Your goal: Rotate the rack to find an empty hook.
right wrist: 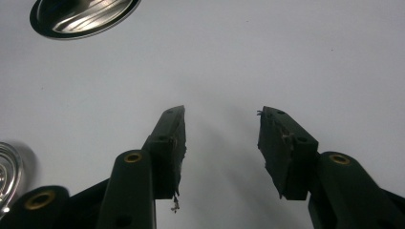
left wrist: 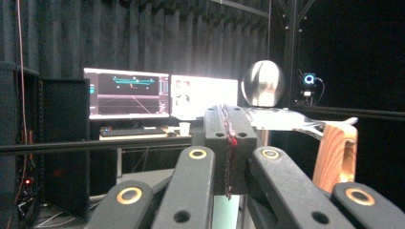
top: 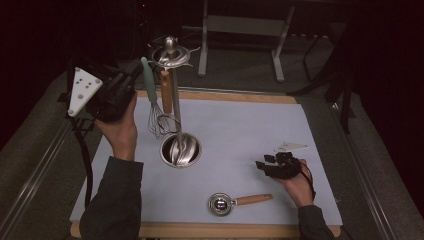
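A steel utensil stand [top: 173, 100] rises from a round base [top: 181, 150] on the pale mat [top: 250, 125]. From its top hooks hang a whisk with a teal handle [top: 149, 82] and a tool with a wooden handle [top: 166, 91]. My left gripper [top: 136, 69] is held up just left of the teal handle, jaws pressed together with nothing between them [left wrist: 229, 129]. The stand's ball top [left wrist: 262, 83] and the wooden handle [left wrist: 336, 157] lie just beyond its tips. My right gripper [top: 262, 163] rests low over the mat at the right, open and empty [right wrist: 222, 124].
A steel scoop with a wooden handle [top: 235, 201] lies near the mat's front edge; its bowl [right wrist: 7, 171] is left of my right jaws. The stand's base [right wrist: 81, 16] lies ahead of them. A metal frame [top: 240, 30] stands behind the table. Lit monitors [left wrist: 129, 93] are far off.
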`<control>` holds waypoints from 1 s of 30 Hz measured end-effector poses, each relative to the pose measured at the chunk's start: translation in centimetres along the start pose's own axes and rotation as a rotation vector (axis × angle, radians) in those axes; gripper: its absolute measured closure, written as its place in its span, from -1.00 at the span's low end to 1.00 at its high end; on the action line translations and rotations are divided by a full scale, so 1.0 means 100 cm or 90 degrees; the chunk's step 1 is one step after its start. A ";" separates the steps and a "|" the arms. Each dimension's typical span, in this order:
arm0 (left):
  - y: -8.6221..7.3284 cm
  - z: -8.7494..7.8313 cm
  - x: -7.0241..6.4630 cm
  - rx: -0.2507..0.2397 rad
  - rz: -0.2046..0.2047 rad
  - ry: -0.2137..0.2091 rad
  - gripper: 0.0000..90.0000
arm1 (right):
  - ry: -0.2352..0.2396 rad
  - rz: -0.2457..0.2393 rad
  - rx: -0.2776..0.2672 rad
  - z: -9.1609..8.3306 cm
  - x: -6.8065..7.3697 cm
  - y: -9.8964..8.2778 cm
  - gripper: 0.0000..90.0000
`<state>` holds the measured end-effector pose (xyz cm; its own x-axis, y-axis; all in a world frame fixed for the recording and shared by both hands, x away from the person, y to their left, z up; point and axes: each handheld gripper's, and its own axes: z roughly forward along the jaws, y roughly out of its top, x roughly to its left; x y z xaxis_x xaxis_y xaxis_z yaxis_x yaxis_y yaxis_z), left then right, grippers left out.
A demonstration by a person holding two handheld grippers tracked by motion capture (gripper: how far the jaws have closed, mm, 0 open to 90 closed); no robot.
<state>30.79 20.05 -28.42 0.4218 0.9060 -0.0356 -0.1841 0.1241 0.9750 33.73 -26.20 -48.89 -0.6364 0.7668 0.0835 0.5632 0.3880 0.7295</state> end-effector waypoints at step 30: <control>0.003 0.031 0.018 0.035 -0.018 0.022 1.00 | -0.001 0.004 0.001 -0.001 -0.003 -0.002 0.16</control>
<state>34.20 20.46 -27.53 0.3953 0.9159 -0.0705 -0.1236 0.1291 0.9839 33.79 -26.57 -49.02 -0.6312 0.7707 0.0870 0.5689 0.3838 0.7274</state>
